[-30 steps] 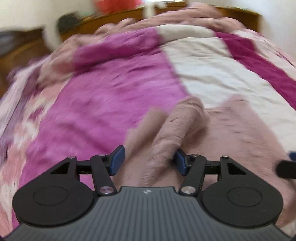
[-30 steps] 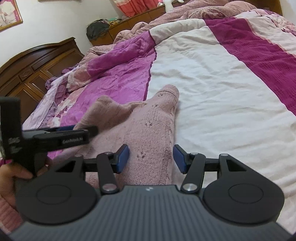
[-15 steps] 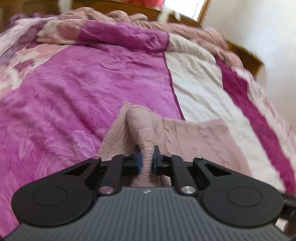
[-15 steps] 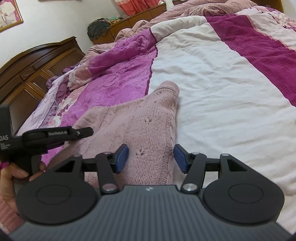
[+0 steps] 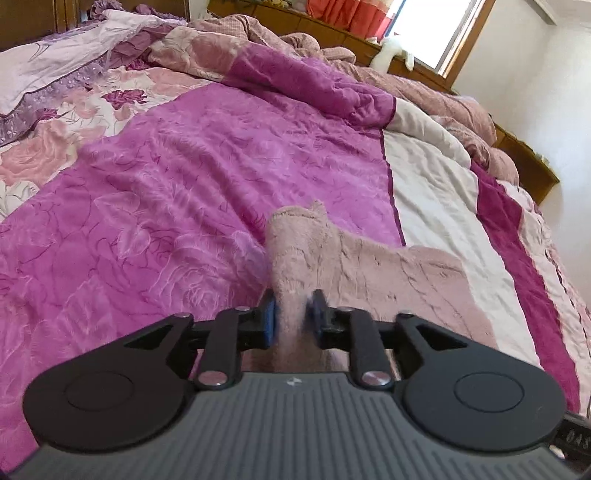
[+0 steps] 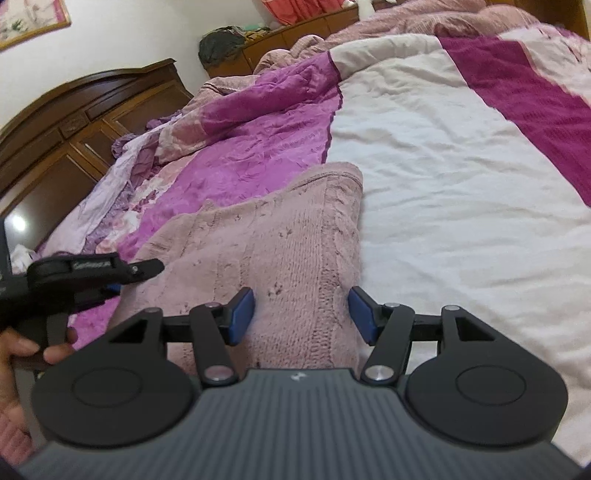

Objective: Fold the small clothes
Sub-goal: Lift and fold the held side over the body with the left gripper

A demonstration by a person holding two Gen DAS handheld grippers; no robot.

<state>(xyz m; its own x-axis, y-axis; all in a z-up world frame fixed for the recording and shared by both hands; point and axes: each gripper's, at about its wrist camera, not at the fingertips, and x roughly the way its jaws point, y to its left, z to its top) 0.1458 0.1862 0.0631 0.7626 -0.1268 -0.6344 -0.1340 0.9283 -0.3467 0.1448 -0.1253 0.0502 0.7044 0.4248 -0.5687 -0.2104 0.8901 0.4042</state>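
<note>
The left gripper [image 5: 291, 319] was clenched on a raised fold of the fuzzy pink cable-knit sweater [image 6: 280, 254]; the right gripper [image 6: 301, 314] hung spread wide above its hem. The sweater lay on a magenta-and-cream quilt [image 6: 443, 155], with a carved wooden headboard [image 6: 74, 122] beyond.

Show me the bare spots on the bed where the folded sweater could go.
The white quilt panel, bordered by the pink knit sweater on its left and the magenta stripe on its right, lies bare. The purple panel left of the sweater is free too. The bunched bedding at the far end is crowded.
</note>
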